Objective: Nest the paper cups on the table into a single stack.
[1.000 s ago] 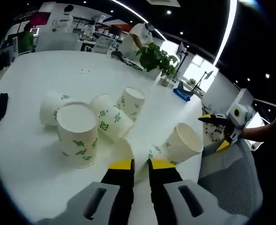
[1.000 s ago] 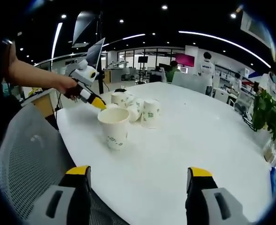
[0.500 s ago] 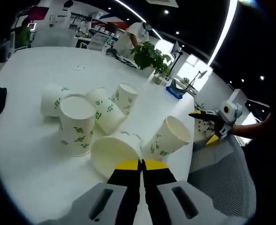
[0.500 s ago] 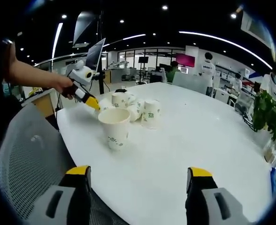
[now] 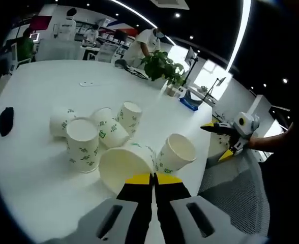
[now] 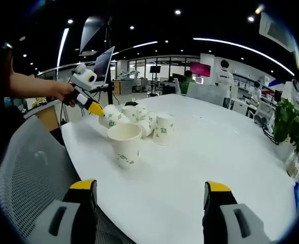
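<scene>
My left gripper [image 5: 153,179] is shut on the near rim of a white paper cup [image 5: 120,172] with green print, held tilted with its mouth toward the camera. In the right gripper view the same left gripper [image 6: 96,109] holds that cup [image 6: 112,119] above the table's near left corner. One cup [image 5: 176,152] stands upright just right of the held one, also seen as the nearest upright cup [image 6: 125,144]. Another upright cup [image 5: 82,144] and three lying cups [image 5: 111,128] sit behind. My right gripper [image 6: 150,189] is open off the table's edge, holding nothing.
The round white table [image 6: 205,152] extends far back. A mesh chair [image 6: 30,168] stands beside its near edge. A potted plant [image 5: 162,63], a blue item [image 5: 189,101] and a small black object [image 5: 6,121] lie on the table. People stand in the background.
My left jaws closed on the cup's rim and lifted it, tilted, off the table. The right gripper has stayed put, open.
</scene>
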Demonstrator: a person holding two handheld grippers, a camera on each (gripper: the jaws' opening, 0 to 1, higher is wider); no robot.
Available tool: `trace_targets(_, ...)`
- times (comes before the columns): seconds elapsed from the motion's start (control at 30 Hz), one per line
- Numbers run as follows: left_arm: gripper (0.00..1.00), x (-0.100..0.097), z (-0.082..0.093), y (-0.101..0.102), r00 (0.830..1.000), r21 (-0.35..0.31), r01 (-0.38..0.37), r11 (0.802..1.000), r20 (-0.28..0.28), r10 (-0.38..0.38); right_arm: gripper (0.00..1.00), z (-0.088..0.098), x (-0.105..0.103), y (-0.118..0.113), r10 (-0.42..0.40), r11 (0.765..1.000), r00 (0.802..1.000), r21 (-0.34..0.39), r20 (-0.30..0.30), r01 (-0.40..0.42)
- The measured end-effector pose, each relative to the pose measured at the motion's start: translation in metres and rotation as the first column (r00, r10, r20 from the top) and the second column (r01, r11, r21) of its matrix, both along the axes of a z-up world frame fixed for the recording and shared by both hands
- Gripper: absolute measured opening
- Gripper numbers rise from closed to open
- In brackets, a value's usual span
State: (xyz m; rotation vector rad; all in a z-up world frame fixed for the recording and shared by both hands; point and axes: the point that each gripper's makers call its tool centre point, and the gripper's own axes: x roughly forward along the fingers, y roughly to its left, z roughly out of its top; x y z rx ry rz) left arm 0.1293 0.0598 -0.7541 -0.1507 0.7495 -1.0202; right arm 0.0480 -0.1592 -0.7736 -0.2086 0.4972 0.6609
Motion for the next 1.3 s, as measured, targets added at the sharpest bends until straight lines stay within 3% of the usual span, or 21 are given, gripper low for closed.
trace_targets(0.27, 0.00, -0.008, 0.017, -0.002, 1.000, 0.040, -0.005, 0.999, 0.005, 0.004, 0.93, 0.006, 0.001, 0.004, 0.007, 0.999, 1.000, 0.038, 0.021, -0.007)
trace_targets(0.43, 0.00, -0.009, 0.033, -0.004, 1.000, 0.069, 0.004, 0.998, 0.016, -0.005, 0.96, 0.010, 0.001, 0.008, 0.013, 0.998, 0.999, 0.064, 0.029, -0.015)
trace_targets(0.47, 0.00, -0.011, 0.043, -0.006, 1.000, 0.078, 0.002, 0.997, 0.011, -0.003, 0.96, 0.010, 0.001, 0.008, 0.015, 0.998, 0.999, 0.066, 0.029, -0.017)
trace_targets(0.73, 0.00, -0.016, 0.065, -0.021, 0.999, 0.103, 0.037, 0.994, 0.019, -0.039, 1.00, 0.015, 0.000, 0.012, 0.020, 0.995, 0.999, 0.097, 0.037, -0.024)
trace_targets(1.3, 0.00, -0.034, 0.074, -0.056, 0.980, 0.177, 0.183, 0.967, 0.051, -0.195, 0.97, 0.010, 0.001, 0.009, 0.015, 0.998, 0.999, 0.058, 0.030, -0.017)
